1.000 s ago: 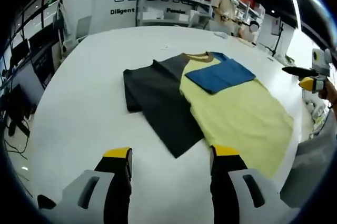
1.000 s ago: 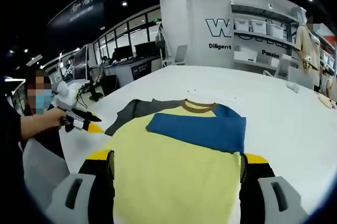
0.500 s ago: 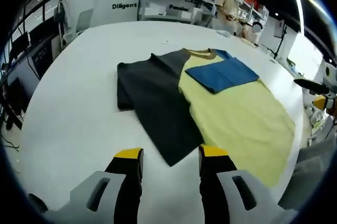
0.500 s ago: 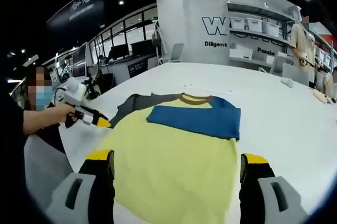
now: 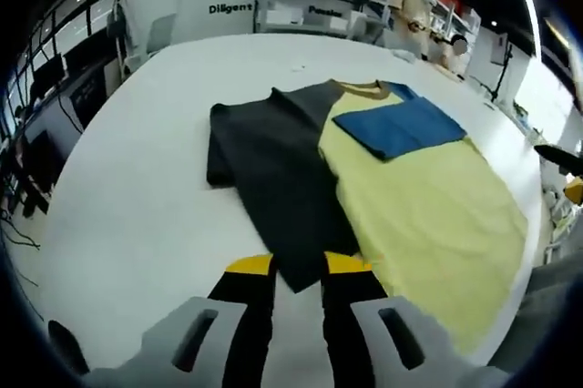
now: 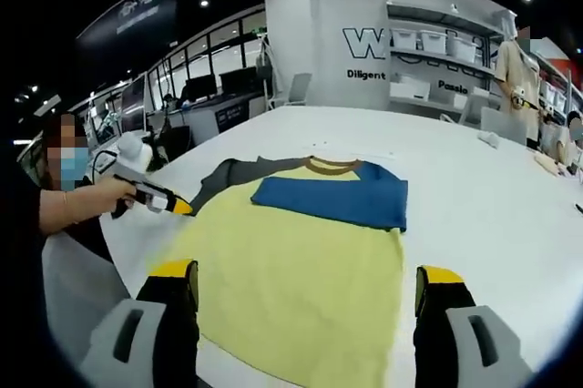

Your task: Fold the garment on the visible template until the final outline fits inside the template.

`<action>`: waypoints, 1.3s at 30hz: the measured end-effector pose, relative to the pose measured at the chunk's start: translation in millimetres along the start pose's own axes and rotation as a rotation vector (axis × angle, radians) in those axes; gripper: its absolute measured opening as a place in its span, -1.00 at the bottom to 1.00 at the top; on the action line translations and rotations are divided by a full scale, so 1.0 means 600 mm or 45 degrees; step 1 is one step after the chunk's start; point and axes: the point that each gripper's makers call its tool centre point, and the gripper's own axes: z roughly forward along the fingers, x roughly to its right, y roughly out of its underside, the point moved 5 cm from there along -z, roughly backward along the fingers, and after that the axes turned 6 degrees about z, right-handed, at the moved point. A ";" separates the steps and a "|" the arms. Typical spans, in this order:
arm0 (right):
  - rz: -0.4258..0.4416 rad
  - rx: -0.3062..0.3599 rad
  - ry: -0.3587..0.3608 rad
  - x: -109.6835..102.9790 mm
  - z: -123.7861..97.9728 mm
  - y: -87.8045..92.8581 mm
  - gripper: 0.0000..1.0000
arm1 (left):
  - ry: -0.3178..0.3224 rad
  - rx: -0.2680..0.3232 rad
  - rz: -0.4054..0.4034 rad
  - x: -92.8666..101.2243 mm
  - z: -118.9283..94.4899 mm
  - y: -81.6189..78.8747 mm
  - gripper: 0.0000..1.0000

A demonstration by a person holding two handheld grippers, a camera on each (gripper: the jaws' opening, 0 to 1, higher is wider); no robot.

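While my left gripper (image 5: 298, 266) narrows at the T-shirt's (image 5: 383, 178) dark hem on the table (image 5: 127, 197), my right gripper (image 6: 308, 277) hangs wide.

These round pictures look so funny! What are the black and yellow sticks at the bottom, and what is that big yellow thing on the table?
A person holds a grabbing tool in each hand. Each tool has two fingers with yellow tips and a small camera that looks out along them, so each round picture comes from one tool.

In the left gripper view, the left gripper has its fingers close together, right at the corner of the dark grey flap. I cannot tell if it has pinched the cloth yet.

In the right gripper view, the right gripper is wide open and holds nothing. There you can also see the person's hand with the other tool.

The yellow thing is a T-shirt, lying flat on a big white table. Its blue sleeve is folded in over the yellow.
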 end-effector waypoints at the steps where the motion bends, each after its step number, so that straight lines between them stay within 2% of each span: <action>1: 0.000 -0.001 0.001 0.000 0.000 0.000 0.97 | -0.002 0.000 -0.006 0.000 -0.001 0.000 -0.75; 4: -0.011 -0.008 0.012 -0.001 -0.004 0.002 0.97 | -0.004 0.004 0.011 0.001 -0.001 -0.001 -0.93; 10: -0.003 -0.010 0.013 -0.003 -0.005 0.002 0.93 | 0.002 -0.006 0.024 0.001 -0.002 -0.002 -0.94; 14: -0.006 -0.010 0.011 -0.005 -0.006 0.001 0.92 | 0.013 0.026 0.034 -0.007 -0.018 -0.013 -0.94; 21: -0.020 -0.018 -0.002 -0.007 -0.007 -0.001 0.94 | -0.122 0.016 0.196 -0.082 -0.067 -0.043 -0.94; 22: -0.022 -0.019 -0.005 -0.008 -0.006 -0.001 0.95 | -0.153 -0.011 0.223 -0.105 -0.076 -0.048 -0.94; 26: -0.018 -0.041 -0.014 -0.010 -0.003 0.003 0.94 | -0.202 -0.072 0.247 -0.152 -0.088 -0.057 -0.94; 31: -0.015 -0.052 -0.024 -0.011 -0.005 0.007 0.96 | -0.274 -0.137 0.270 -0.206 -0.092 -0.062 -0.93; 33: -0.020 -0.055 -0.026 -0.011 -0.005 0.007 0.98 | -0.280 -0.141 0.268 -0.211 -0.091 -0.062 -0.93; 34: -0.036 -0.064 -0.023 -0.010 -0.005 0.007 0.98 | -0.310 -0.177 0.264 -0.235 -0.085 -0.059 -0.93; 39: -0.039 -0.083 -0.033 -0.009 -0.006 0.010 0.98 | -0.335 -0.210 0.300 -0.270 -0.069 -0.064 -0.93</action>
